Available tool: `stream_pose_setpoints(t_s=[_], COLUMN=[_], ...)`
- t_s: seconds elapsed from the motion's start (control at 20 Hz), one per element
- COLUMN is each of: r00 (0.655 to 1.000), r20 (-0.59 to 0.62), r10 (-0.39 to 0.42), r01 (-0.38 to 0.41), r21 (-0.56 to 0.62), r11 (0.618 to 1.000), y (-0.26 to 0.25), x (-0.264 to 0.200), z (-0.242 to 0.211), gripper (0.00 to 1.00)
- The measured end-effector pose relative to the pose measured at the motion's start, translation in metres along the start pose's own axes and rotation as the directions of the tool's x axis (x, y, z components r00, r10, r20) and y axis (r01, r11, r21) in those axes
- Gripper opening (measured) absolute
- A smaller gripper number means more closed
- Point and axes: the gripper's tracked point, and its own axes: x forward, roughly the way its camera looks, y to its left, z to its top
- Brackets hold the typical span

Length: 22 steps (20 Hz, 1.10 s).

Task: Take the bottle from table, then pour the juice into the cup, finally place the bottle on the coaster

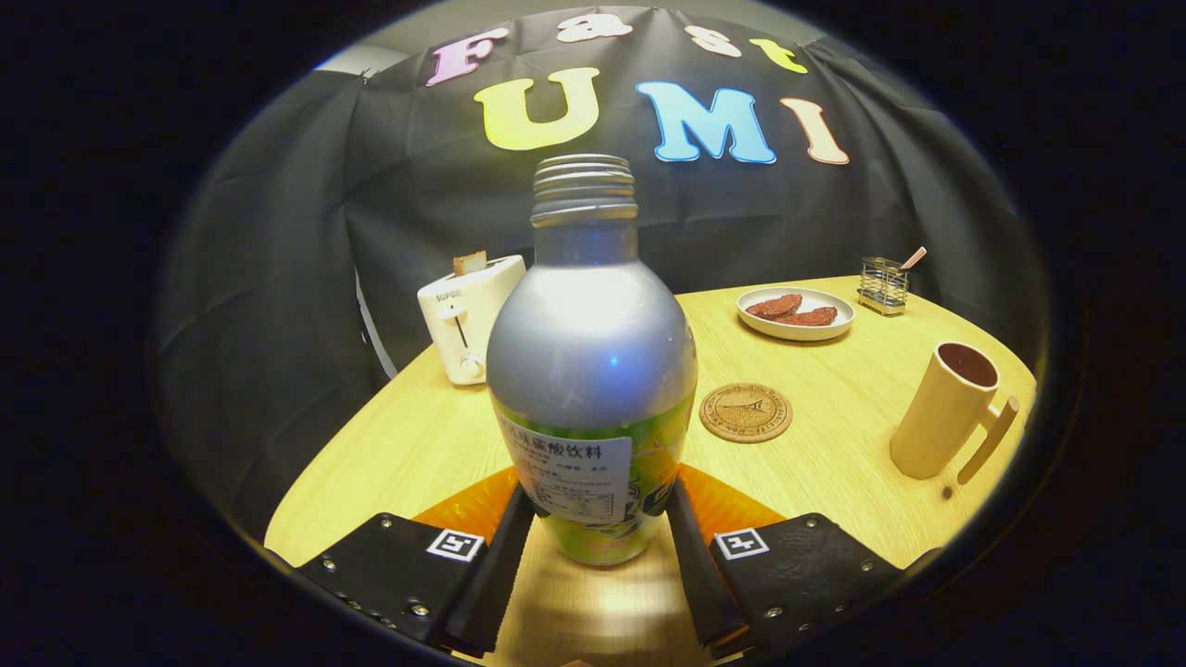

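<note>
Silver-shouldered and green lower down, the uncapped metal bottle (pixel 591 371) with a threaded neck and a white printed label stands upright between the fingers of the gripper (pixel 593 533), which point level across the bench (pixel 834 463). Both fingers lie against the bottle's lower sides, pinching it. Its base seems to hang just above the pale wooden top, though I cannot tell for sure. Just beyond the right finger lies a round cork coaster (pixel 745 412), with bare wood around it. Farther right, near the bench's right edge, a tall cream mug with a wooden handle (pixel 950 408) stands, its inside dark. Toward the far edge sit a white plate of reddish-brown food pieces (pixel 795 312) and a small wire holder (pixel 882 284). At the far left edge a white toaster (pixel 466 315) holds a slice of bread.
</note>
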Motion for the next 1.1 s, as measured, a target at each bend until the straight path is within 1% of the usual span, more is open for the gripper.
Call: stream_pose_setpoints(t_s=[0.2,0.5,0.6,0.8,0.95,1.1], r00=[0.999,0.999,0.999,0.999,0.999,0.999], r20=[-0.036,-0.026,-0.017,-0.016,0.016,0.035], r10=[0.037,0.029,0.037,0.035,0.040,0.031], r01=[-0.036,-0.027,-0.035,-0.032,-0.043,-0.040], r21=[0.041,0.054,0.075,0.162,0.255,0.323], r11=[0.999,0.998,0.997,0.986,0.966,0.946], y=[-0.004,-0.014,-0.016,-0.030,-0.044,-0.062], x=[-0.004,-0.022,-0.026,-0.029,-0.034,-0.040], z=[0.009,0.027,0.033,0.042,0.051,0.057], gripper=[0.76,0.76,0.76,0.76,0.76,0.76])
